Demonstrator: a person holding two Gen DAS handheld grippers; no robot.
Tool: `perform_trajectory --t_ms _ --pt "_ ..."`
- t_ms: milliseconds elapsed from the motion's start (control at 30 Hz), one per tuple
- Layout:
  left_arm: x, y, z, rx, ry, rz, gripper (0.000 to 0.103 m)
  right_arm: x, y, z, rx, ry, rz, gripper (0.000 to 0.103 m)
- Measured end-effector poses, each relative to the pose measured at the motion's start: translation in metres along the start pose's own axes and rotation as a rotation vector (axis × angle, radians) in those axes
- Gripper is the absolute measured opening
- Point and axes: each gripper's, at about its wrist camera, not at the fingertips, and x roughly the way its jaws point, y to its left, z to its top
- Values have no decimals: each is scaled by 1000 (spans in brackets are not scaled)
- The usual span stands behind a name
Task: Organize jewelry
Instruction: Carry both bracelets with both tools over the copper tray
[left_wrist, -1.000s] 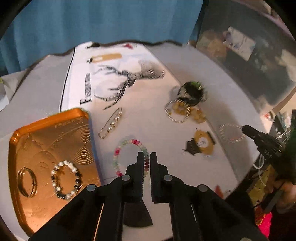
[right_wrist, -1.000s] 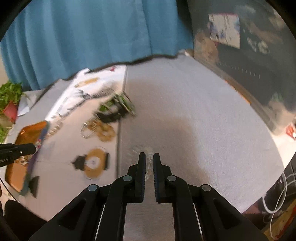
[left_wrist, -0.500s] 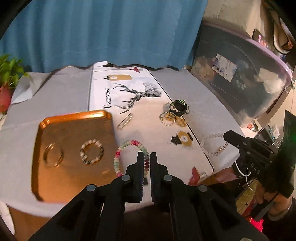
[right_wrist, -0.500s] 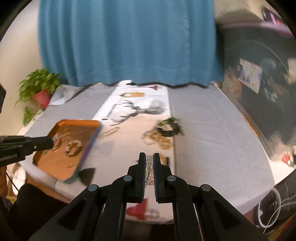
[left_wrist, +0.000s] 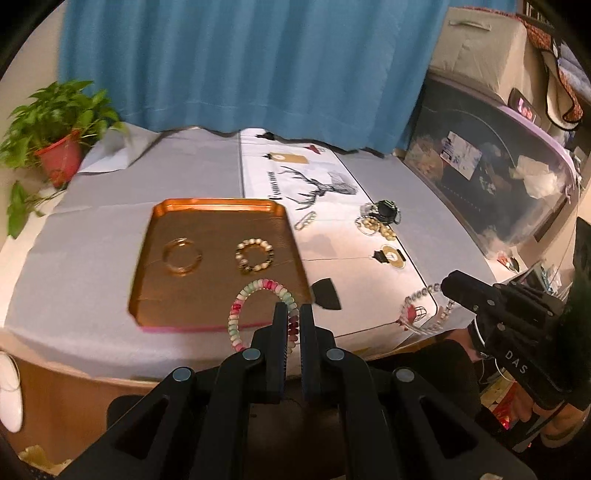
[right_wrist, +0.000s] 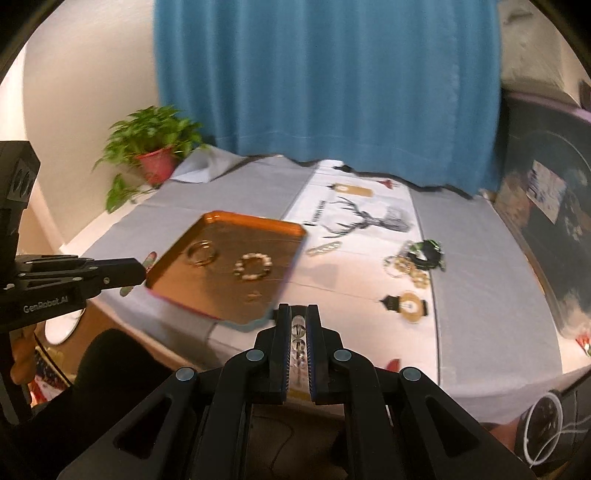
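Both wrist views look down across the table's near edge – left, right; both share the tray.

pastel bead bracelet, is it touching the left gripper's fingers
Touching. In the left wrist view the pastel bead bracelet is pinched between the left gripper's closed fingers, its loop hanging free in front of the copper tray.

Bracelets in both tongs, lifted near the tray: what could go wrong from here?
1. The pastel bracelet hangs from the left tongs by a few beads only; a swing could slip it out short of the tray.
2. The clear bracelet dangles from the right tongs near the table edge; dropped, it may fall to the floor.
3. A careless release could land on the pearl bracelet or the bangle.
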Motion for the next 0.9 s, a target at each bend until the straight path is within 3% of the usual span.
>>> perform_trajectory --t_ms 400,900 --pt "-21 34 -15 -44 -30 11 4 -5 61 6 -102 10 39 8" --pt "-3 66 6 -39 -45 61 4 39 84 31 -141 39 63 8"
